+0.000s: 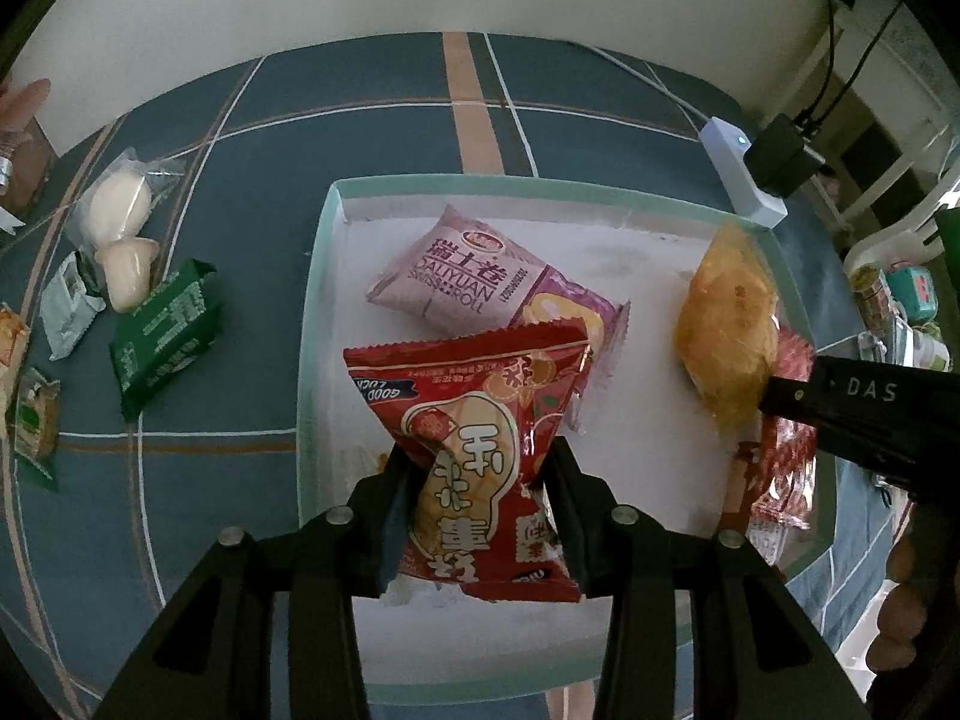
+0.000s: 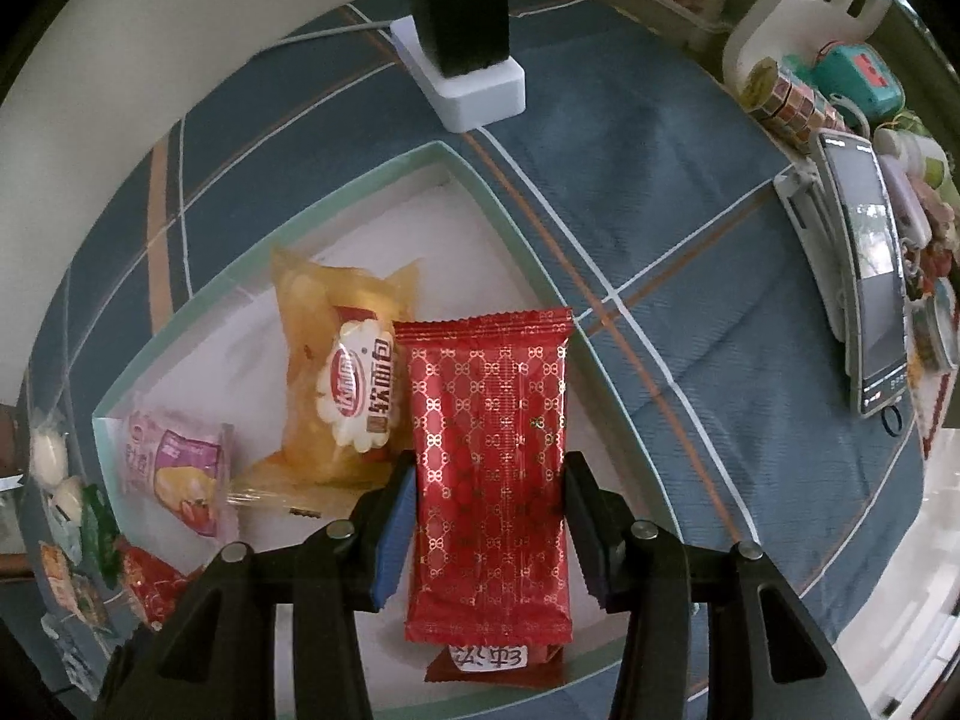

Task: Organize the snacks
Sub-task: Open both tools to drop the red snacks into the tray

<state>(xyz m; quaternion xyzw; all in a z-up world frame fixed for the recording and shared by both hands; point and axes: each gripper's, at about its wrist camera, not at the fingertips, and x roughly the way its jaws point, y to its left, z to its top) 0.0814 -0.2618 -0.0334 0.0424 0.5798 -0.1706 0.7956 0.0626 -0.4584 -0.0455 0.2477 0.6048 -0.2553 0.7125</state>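
Observation:
A white tray with a pale green rim [image 1: 336, 192] [image 2: 360, 180] lies on a blue plaid cloth. My left gripper [image 1: 480, 456] is shut on a red snack packet with a cartoon print [image 1: 474, 420], pinching its middle just above the tray floor. My right gripper [image 2: 489, 465] points down into the tray. A red packet with a gold pattern [image 2: 486, 450] lies flat between its fingers, uncrushed, so it is open. A pink Swiss roll packet [image 1: 462, 276] [image 2: 174, 468] and a yellow bread packet [image 1: 726, 324] [image 2: 342, 372] lie in the tray.
Loose snacks lie on the cloth left of the tray: a green packet [image 1: 162, 336], a clear pack of white pastries [image 1: 117, 210] and several small packets. A white power strip with a black adapter [image 2: 474, 78] sits behind the tray. A phone on a stand [image 2: 870, 276] stands at the right.

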